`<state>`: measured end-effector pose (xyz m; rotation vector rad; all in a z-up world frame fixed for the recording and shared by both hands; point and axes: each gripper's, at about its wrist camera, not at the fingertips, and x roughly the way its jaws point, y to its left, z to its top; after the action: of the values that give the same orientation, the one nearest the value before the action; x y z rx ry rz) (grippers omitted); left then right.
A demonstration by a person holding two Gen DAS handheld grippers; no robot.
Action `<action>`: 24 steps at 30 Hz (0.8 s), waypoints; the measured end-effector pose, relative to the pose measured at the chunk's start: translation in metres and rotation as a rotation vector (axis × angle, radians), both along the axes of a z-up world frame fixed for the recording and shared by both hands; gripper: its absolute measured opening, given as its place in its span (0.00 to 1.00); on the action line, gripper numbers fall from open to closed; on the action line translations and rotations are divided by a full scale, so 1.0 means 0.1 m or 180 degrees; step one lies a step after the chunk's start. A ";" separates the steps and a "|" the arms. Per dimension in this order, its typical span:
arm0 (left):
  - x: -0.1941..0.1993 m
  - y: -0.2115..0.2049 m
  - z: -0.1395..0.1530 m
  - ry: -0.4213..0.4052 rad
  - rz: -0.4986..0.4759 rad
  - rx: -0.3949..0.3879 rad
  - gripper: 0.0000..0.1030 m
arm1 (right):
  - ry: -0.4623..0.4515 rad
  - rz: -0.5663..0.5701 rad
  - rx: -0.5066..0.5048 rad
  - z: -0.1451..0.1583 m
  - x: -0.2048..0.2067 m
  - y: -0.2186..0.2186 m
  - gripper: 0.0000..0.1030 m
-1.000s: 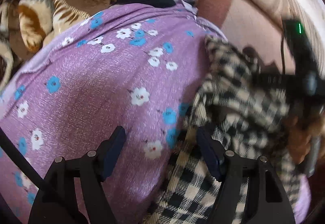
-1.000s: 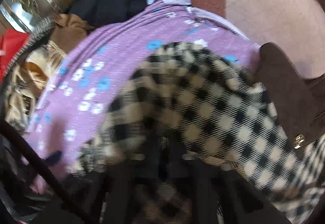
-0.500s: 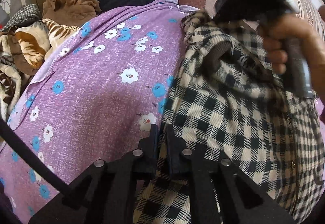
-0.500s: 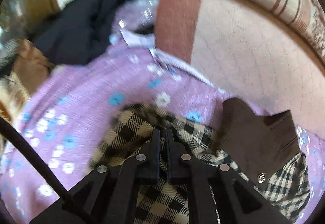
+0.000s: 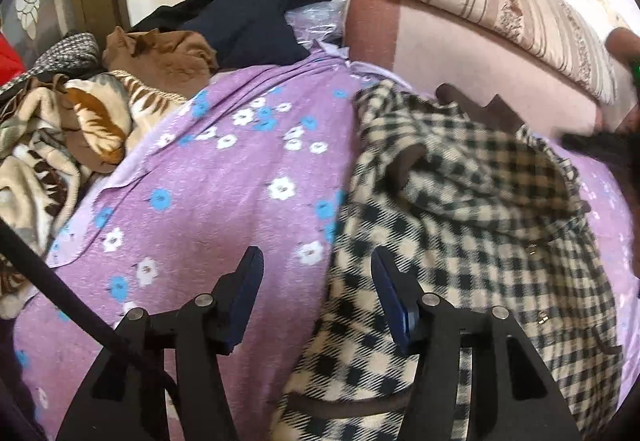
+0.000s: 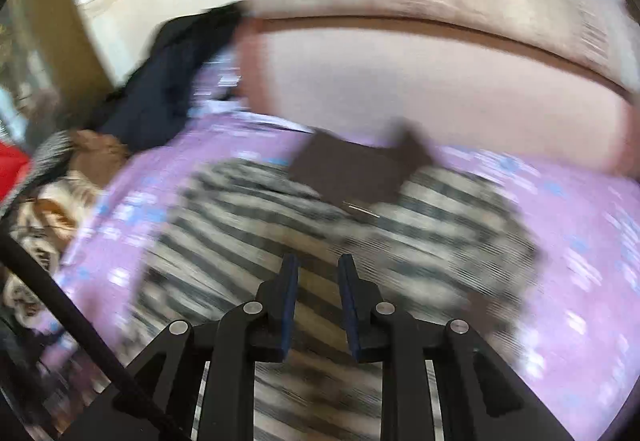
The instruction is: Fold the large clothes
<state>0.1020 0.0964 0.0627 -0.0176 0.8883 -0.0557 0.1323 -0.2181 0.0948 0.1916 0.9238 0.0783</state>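
Checked coat (image 5: 472, 225): black-and-cream check with brown collar (image 6: 352, 173), lying rumpled on the purple floral bedsheet (image 5: 224, 201).

Left gripper (image 5: 316, 273): jaws spread wide, holding nothing. The coat's left edge runs between them and under the right-hand finger; the bulk spreads toward 2 o'clock, the other finger over bare sheet.

Right gripper (image 6: 318, 281): jaws parted by a narrow gap, nothing between them. View blurred; coat directly beneath and ahead, collar at 12 o'clock.

Dark garments (image 5: 248, 17) at 11 o'clock; brown patterned blanket (image 5: 60, 129) at 9 o'clock; striped bolster (image 5: 500, 1) at 1 o'clock.
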 end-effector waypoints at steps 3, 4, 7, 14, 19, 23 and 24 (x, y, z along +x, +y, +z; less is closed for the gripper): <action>0.01 0.11 -0.06 0.0099 0.0116 0.0027 0.53 | 0.0131 -0.0390 -0.0034 -0.11 -0.26 -0.59 0.30; 0.01 0.15 -0.08 0.0133 0.0141 -0.0005 0.53 | 0.0169 -0.0500 0.0044 -0.16 -0.31 -0.74 0.39; 0.03 0.23 -0.11 0.0181 0.0174 -0.0047 0.53 | 0.0298 -0.0633 0.0237 -0.33 -0.32 -0.97 0.44; 0.06 0.26 -0.12 0.0176 0.0195 -0.0094 0.53 | 0.0547 -0.0459 0.0332 -0.60 -0.19 -0.74 0.07; 0.10 0.31 -0.12 0.0189 0.0270 -0.0109 0.53 | 0.0327 -0.0798 -0.0057 -0.42 -0.26 -0.86 0.06; 0.12 0.36 -0.16 0.0248 0.0315 -0.0116 0.53 | 0.0600 -0.1074 -0.0709 -0.61 -0.16 -0.90 0.04; 0.12 0.37 -0.17 0.0268 0.0300 -0.0122 0.53 | 0.0621 -0.1060 -0.0730 -0.62 -0.18 -0.91 0.04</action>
<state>0.1140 0.1332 0.0454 -0.0981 0.9693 0.0160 0.1145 -0.3089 0.0326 0.1390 1.0752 -0.3587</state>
